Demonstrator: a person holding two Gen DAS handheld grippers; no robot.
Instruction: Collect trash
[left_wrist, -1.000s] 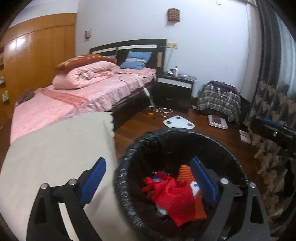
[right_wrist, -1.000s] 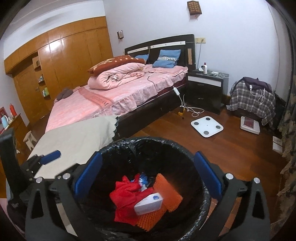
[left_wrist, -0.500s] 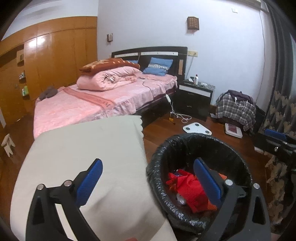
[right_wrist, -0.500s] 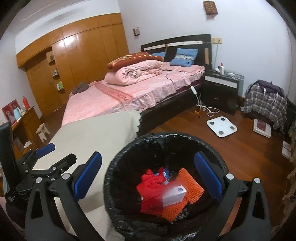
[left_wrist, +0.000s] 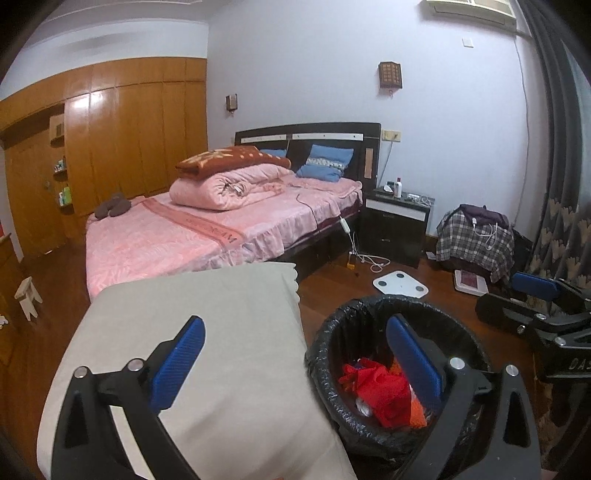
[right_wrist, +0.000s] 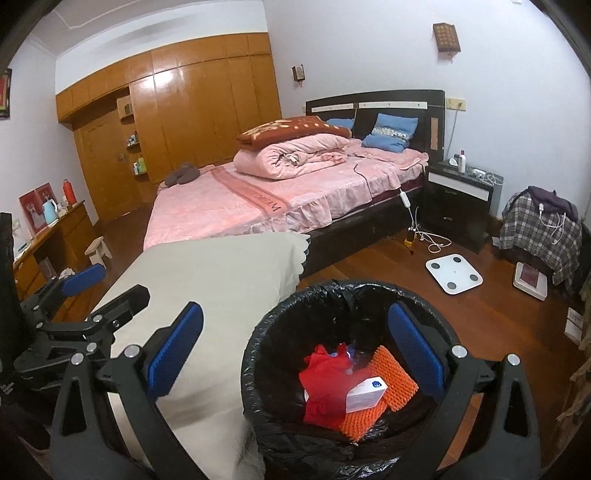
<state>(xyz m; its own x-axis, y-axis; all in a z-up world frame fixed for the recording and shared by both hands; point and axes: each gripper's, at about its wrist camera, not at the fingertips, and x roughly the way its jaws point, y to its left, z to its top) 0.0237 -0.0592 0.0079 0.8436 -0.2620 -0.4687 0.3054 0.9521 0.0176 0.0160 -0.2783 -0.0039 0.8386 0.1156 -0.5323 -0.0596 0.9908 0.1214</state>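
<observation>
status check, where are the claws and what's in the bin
Left claw open, empty, over cloth-covered table and bin edge. Right claw open, empty, above bin. Red cloth, orange mesh, white box inside. Nothing blocking.

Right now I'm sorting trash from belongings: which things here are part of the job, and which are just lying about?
Job: bin, red cloth, white box, orange mat.
Lying about: scale, plaid shirt, cables, stool.

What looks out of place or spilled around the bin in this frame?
Nothing is spilled: the red cloth, orange mesh and small white box all lie inside the black-lined bin. Both tongs are open and empty.
</observation>
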